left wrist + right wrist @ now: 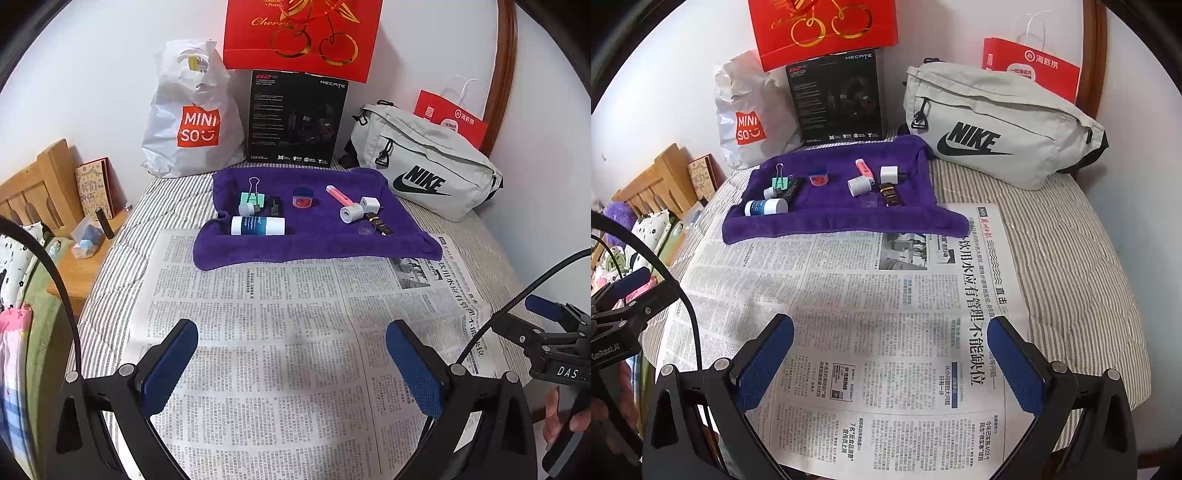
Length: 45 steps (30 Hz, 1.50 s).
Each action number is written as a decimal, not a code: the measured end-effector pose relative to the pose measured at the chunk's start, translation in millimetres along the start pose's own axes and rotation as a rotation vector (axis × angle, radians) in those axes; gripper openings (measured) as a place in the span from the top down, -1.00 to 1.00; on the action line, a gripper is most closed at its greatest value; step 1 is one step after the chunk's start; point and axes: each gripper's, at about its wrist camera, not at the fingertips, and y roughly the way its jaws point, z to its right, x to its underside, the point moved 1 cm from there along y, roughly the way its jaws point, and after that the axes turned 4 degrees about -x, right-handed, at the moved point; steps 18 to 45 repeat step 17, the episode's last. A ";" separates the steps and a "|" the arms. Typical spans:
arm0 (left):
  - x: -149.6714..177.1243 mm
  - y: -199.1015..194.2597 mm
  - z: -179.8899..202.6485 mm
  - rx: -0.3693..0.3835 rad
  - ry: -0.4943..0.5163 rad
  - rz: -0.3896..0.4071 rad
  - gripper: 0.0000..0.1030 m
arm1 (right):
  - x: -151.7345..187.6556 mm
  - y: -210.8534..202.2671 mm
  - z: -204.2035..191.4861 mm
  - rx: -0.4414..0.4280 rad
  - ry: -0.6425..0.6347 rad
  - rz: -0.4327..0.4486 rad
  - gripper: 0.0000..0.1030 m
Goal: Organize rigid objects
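Note:
A purple towel [317,240] [827,221] lies on the bed beyond a newspaper [277,332] [849,314]. On it lie a white and blue tube [258,226] [765,206], a green binder clip [253,197] [781,181], a red tin [303,197] [818,176], a pink marker [338,195] [864,167], a white charger [369,204] [889,174] and a dark lipstick tube [378,223] [892,195]. My left gripper [291,363] and right gripper [890,360] are open and empty above the newspaper, well short of the towel.
Behind the towel stand a white Miniso bag [192,122], a black Hecate box [295,118], a red gift bag [303,33], a grey Nike bag [424,166] [990,129] and a red paper bag [1034,66]. A wooden bedside stand [74,240] is at left.

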 end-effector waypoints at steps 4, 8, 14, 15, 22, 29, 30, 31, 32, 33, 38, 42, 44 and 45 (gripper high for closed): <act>0.3 -0.6 0.0 0.002 0.001 -0.001 -1.00 | -0.1 -0.6 0.4 0.000 0.001 0.002 -1.00; 0.2 -0.1 0.9 -0.002 -0.001 0.000 -1.00 | -0.7 -1.2 -0.9 0.001 -0.002 0.004 -1.00; 2.7 1.3 -4.9 -0.007 0.001 -0.001 -1.00 | -0.2 -0.2 -2.8 0.000 -0.008 0.002 -1.00; 3.2 3.1 -7.1 -0.006 0.001 -0.005 -1.00 | -0.5 1.1 -2.9 0.000 -0.009 0.001 -1.00; 2.6 6.7 -10.0 -0.005 0.001 -0.008 -1.00 | -0.7 3.7 -3.0 -0.001 -0.009 -0.004 -1.00; 2.6 6.7 -10.0 -0.005 0.001 -0.008 -1.00 | -0.7 3.7 -3.0 -0.001 -0.009 -0.004 -1.00; 2.6 6.7 -10.0 -0.005 0.001 -0.008 -1.00 | -0.7 3.7 -3.0 -0.001 -0.009 -0.004 -1.00; 2.6 6.7 -10.0 -0.005 0.001 -0.008 -1.00 | -0.7 3.7 -3.0 -0.001 -0.009 -0.004 -1.00; 2.6 6.7 -10.0 -0.005 0.001 -0.008 -1.00 | -0.7 3.7 -3.0 -0.001 -0.009 -0.004 -1.00; 2.6 6.7 -10.0 -0.005 0.001 -0.008 -1.00 | -0.7 3.7 -3.0 -0.001 -0.009 -0.004 -1.00; 2.6 6.7 -10.0 -0.005 0.001 -0.008 -1.00 | -0.7 3.7 -3.0 -0.001 -0.009 -0.004 -1.00; 2.6 6.7 -10.0 -0.005 0.001 -0.008 -1.00 | -0.7 3.7 -3.0 -0.001 -0.009 -0.004 -1.00; 2.6 6.7 -10.0 -0.005 0.001 -0.008 -1.00 | -0.7 3.7 -3.0 -0.001 -0.009 -0.004 -1.00; 2.6 6.7 -10.0 -0.005 0.001 -0.008 -1.00 | -0.7 3.7 -3.0 -0.001 -0.009 -0.004 -1.00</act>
